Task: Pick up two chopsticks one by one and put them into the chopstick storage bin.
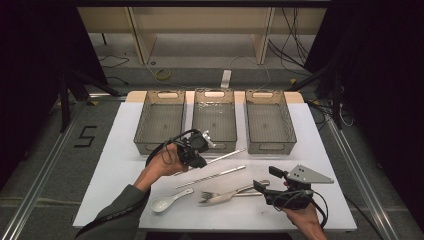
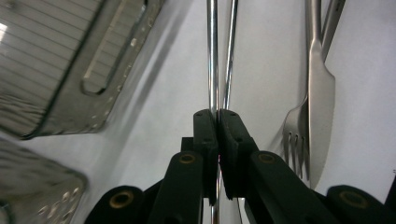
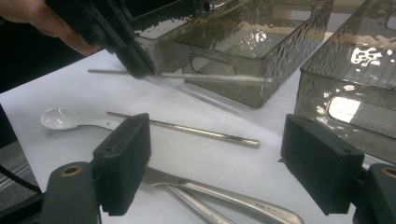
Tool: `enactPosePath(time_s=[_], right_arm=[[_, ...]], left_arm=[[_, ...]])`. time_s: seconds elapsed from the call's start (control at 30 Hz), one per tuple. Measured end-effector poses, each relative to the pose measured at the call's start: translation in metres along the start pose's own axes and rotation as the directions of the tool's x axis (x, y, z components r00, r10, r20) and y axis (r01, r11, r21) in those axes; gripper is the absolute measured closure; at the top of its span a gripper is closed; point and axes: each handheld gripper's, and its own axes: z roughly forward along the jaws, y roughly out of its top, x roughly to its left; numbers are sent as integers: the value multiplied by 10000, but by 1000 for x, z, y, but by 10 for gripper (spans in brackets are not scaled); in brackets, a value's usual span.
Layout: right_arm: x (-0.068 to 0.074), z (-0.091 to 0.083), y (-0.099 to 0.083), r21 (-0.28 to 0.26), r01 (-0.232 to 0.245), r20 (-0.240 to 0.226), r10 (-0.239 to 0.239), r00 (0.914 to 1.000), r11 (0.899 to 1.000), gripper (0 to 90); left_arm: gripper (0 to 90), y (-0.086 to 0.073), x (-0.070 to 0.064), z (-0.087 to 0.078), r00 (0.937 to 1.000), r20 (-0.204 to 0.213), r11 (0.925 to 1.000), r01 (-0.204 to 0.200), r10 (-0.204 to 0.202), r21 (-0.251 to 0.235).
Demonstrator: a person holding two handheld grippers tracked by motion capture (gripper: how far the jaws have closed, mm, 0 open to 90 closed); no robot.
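The left gripper (image 2: 217,116) is clamped on a metal chopstick (image 2: 212,56); its view shows the pinch. The right gripper (image 3: 215,158) hangs wide open above the knife (image 3: 224,193).

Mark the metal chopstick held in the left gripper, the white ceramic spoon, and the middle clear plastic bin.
Metal chopstick (image 1: 227,156), high view, on its shaft.
White ceramic spoon (image 1: 163,204), high view, on its bowl.
Middle clear plastic bin (image 1: 214,93), high view, on its far rim.

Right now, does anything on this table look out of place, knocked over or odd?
Nothing stands out. The three bins sit upright in a row, the fork, knife, spoon and loose chopstick lie flat on the white mat, and the left gripper is clamped on the other chopstick.
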Motion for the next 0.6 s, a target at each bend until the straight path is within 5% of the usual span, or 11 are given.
enactPosePath(time_s=[0.27, 0.4, 0.6], right_arm=[[-1, -1, -1, -3, -65, 70, 65, 10000, 10000, 252], [-2, -1, 0, -32, -125, 83, 125, 9999, 9999, 253], [-2, -1, -1, -22, -133, 61, 133, 9999, 9999, 253]], left_arm=[[859, -11, 25, -42, 9959, -310, 9904, 805, -845, -1120], [859, -16, 36, -49, 9905, -599, 9828, 1142, -1240, -1450], [859, -24, 66, -56, 9660, -1058, 9570, 2120, -2359, -1977]])
